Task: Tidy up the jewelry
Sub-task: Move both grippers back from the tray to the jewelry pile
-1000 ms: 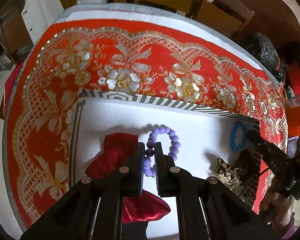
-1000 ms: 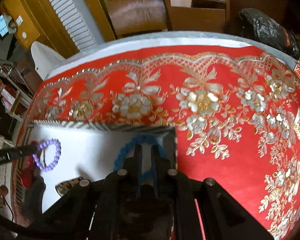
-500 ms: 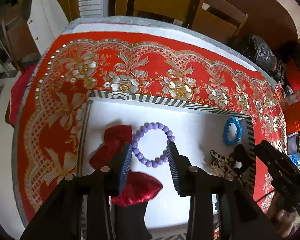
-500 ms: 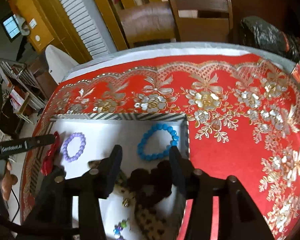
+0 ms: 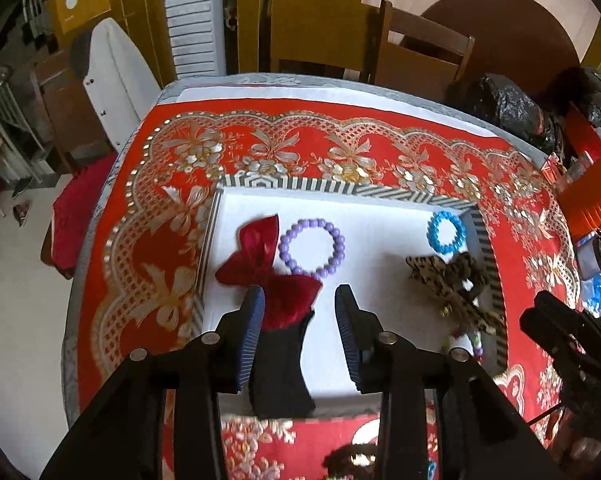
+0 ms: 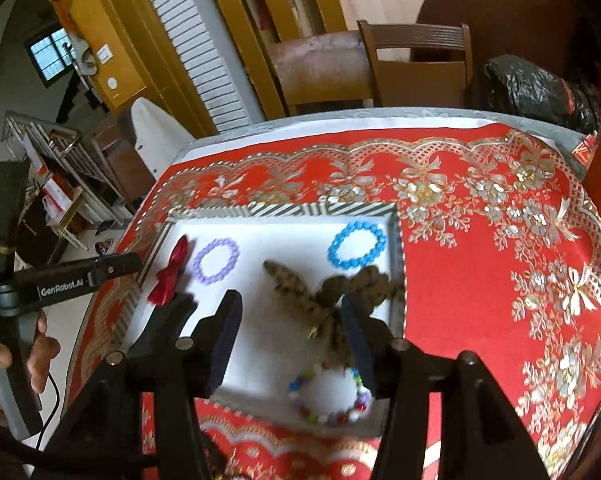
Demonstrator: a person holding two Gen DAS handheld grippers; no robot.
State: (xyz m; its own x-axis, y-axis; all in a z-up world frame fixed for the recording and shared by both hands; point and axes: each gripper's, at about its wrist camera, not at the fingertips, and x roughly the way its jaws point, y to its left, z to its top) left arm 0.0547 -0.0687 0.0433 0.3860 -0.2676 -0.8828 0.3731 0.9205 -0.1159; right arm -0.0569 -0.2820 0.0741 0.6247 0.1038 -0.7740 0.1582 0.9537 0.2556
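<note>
Inside the striped tray, left to right: red bow, purple bracelet, leopard bow, with the blue bracelet at the tray's far right corner. Left gripper and right gripper hang above the tray, jaws apart, empty. Only the right wrist view shows the multicolored bracelet at the tray's near edge, blurred and partly hidden.

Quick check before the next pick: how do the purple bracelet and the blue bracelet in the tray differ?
Colour: the purple bracelet is pale lilac; the blue bracelet is bright sky blue.
Place: the purple bracelet lies toward the tray's left side, right beside the red bow; the blue bracelet sits in the far right corner, near the leopard-print bow.
Shared: both are closed rings of round beads, lying flat on the white tray floor, and neither is held by a gripper.
</note>
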